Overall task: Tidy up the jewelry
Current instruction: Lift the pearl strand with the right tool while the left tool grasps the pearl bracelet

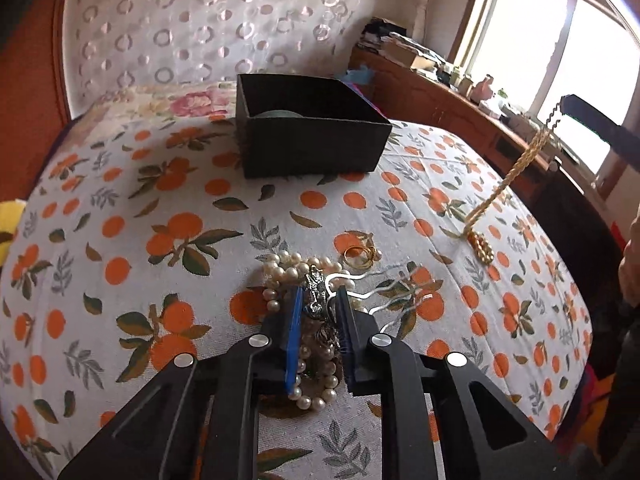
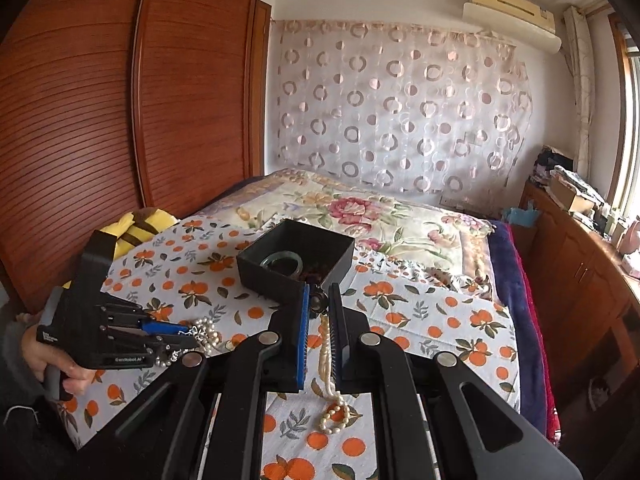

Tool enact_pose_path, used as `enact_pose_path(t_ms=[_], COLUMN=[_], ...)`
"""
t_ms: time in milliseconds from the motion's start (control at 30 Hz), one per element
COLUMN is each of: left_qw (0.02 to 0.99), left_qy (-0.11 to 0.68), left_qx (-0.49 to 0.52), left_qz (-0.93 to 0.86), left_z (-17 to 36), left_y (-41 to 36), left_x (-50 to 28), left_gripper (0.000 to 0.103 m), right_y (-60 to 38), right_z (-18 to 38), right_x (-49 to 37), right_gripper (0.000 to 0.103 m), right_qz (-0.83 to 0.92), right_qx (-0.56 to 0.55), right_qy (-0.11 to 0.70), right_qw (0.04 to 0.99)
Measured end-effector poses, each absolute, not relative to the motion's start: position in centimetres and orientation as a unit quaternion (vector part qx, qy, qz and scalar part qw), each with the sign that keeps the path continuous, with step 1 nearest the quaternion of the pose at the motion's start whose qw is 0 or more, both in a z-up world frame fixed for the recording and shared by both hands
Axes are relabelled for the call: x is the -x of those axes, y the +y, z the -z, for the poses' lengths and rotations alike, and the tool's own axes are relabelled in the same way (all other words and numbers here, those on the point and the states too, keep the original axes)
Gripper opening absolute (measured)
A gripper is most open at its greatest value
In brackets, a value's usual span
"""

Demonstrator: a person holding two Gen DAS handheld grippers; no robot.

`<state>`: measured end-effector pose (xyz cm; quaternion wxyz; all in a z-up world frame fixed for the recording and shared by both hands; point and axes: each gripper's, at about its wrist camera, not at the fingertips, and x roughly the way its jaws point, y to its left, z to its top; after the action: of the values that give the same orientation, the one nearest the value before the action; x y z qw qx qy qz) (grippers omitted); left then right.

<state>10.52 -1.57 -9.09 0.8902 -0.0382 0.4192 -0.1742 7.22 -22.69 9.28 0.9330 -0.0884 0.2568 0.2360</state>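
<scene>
While a green bangle (image 2: 280,259) already lay in the black square box (image 2: 256,268), most jewelry remained on the orange-print bedspread (image 1: 120,216).
Left gripper (image 1: 318,300) pinched the silver ornament (image 1: 316,292) amid the white pearl pile (image 1: 280,268); right gripper (image 2: 319,300) pinched a hanging twisted gold-and-pearl strand (image 1: 516,168); gold rings (image 1: 358,256) waited.

The box (image 1: 308,140) wall is hiding most of the bangle (image 1: 276,113) at upper centre; the blue pads (image 1: 294,332) are covering part of the pearls (image 1: 316,396) (low centre).
</scene>
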Motion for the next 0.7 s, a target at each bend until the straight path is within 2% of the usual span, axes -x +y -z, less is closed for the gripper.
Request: enact_pose_path(t_ms=[400,700], left_qw=[0.919,0.93], left_qy=[0.356,0.329], left_qx=[0.022,0.023], left_qz=[0.168,0.161], left_z=[5.4,3.0], left_y=[-2.0,-0.9], left_x=[-9.2,-9.9], left_gripper=[0.008,0.008], right_y=[-21.5,-20.8], right_z=[-8.8,-9.2], right_x=[-7.4,-7.8], right_gripper=[0.011,0.011], right_qz=[-0.24,-0.243], right_qx=[0.09,0.097], right_qy=[0.258,0.255], right_qw=[0.932,0.931])
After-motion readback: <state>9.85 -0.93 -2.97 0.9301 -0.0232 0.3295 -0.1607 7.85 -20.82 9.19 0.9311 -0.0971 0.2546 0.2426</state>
